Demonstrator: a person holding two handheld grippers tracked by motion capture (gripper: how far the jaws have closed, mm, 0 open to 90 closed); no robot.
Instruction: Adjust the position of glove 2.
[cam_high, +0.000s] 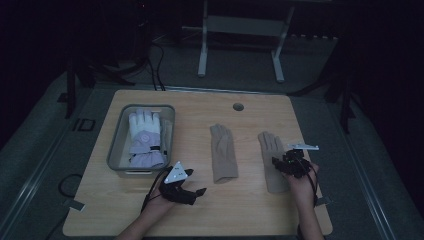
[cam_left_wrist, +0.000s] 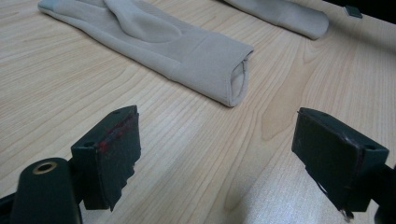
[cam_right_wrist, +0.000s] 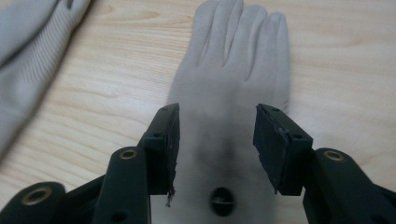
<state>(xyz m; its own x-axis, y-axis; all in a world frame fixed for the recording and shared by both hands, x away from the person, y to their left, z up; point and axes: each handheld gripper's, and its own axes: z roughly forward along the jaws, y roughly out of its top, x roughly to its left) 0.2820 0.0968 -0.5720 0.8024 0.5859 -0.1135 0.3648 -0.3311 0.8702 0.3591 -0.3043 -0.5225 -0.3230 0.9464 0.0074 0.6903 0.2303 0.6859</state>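
Two beige gloves lie flat on the wooden table (cam_high: 175, 220). The middle beige glove (cam_high: 222, 152) (cam_left_wrist: 177, 46) has its cuff toward me. My left gripper (cam_high: 196, 183) (cam_left_wrist: 215, 154) is low over bare wood just short of that cuff, open, with nothing between its jaws. The right beige glove (cam_high: 271, 150) (cam_right_wrist: 233, 60) lies palm-flat with its fingers pointing away. My right gripper (cam_high: 285, 162) (cam_right_wrist: 217, 140) hangs over its palm, open; the jaws stand either side of the fabric and do not pinch it.
A grey bin (cam_high: 116, 145) at the left of the table holds a thick white and lavender glove (cam_high: 144, 137). A round hole (cam_high: 238, 107) sits near the table's far edge. The second beige glove (cam_left_wrist: 285, 14) (cam_right_wrist: 28, 60) lies a hand's width from the first.
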